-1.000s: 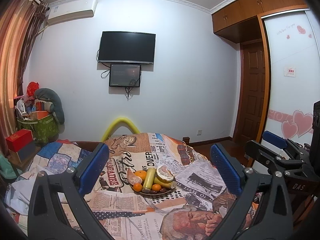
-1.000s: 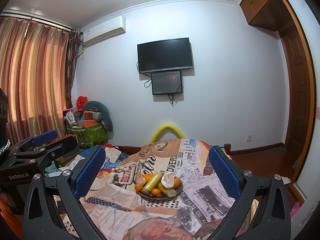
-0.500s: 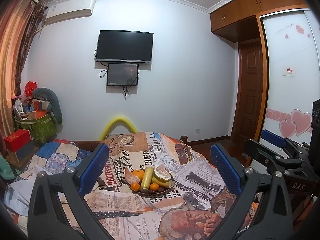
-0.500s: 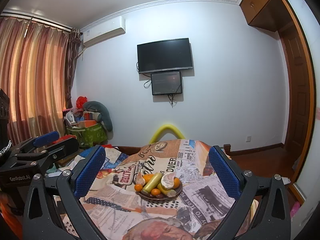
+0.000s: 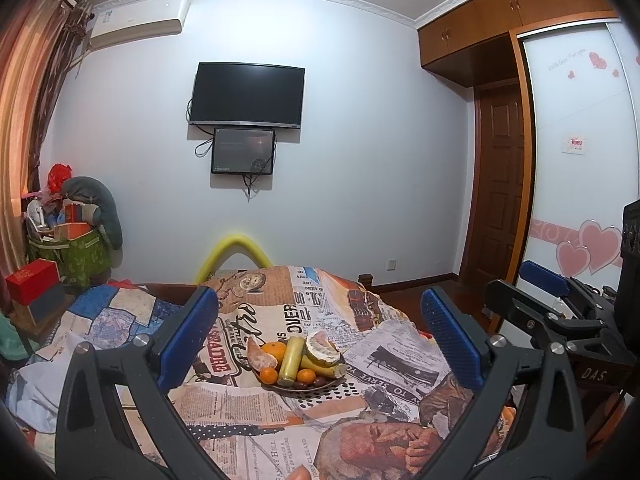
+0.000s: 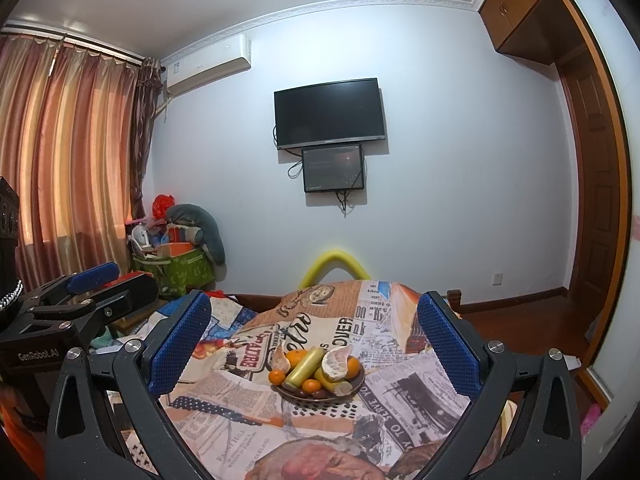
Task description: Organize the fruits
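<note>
The plate [image 5: 316, 387] sits low under its fruit, so only its front rim shows. Small dark fruits [image 6: 295, 391] at the front of the pile are too tiny to name. The banana [image 5: 325, 366] is half hidden under a peeled pomelo piece [image 5: 319, 346]. A little pinkish thing [image 5: 298, 473] is cut off by the bottom edge of the left view. The right gripper [image 5: 538, 292] is cut off at that view's right edge, so its fingers cannot be seen whole there.

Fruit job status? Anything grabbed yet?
Done: nothing visible; oranges, the banana and the peeled pomelo all sit piled in the fruit plate on the newsprint cloth. In hand: nothing; left gripper and right gripper hover short of it, jaws wide. Left: every pick.
</note>
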A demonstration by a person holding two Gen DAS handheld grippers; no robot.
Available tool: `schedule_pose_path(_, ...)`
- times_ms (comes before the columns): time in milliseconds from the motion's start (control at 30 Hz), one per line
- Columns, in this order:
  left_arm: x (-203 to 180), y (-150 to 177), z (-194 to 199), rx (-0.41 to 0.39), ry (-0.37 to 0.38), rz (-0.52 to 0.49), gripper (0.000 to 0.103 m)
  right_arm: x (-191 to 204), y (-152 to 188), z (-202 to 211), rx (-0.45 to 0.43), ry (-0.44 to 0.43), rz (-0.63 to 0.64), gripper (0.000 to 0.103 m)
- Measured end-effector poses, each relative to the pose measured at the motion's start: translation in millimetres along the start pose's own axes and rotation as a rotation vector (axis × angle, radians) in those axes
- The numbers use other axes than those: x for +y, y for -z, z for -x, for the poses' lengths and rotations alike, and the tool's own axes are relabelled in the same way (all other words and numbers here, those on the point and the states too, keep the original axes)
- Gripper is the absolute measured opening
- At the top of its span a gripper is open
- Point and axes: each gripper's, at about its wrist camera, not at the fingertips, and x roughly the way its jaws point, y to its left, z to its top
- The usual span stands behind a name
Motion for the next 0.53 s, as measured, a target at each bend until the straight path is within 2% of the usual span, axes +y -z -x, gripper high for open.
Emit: schedule_pose_path(533, -5.0, 4.0, -6.4, 0.013, 0.008, -0.019, 0.103, -1.6, -0.6, -1.6, 0.005, 0.001, -0.006, 0.103)
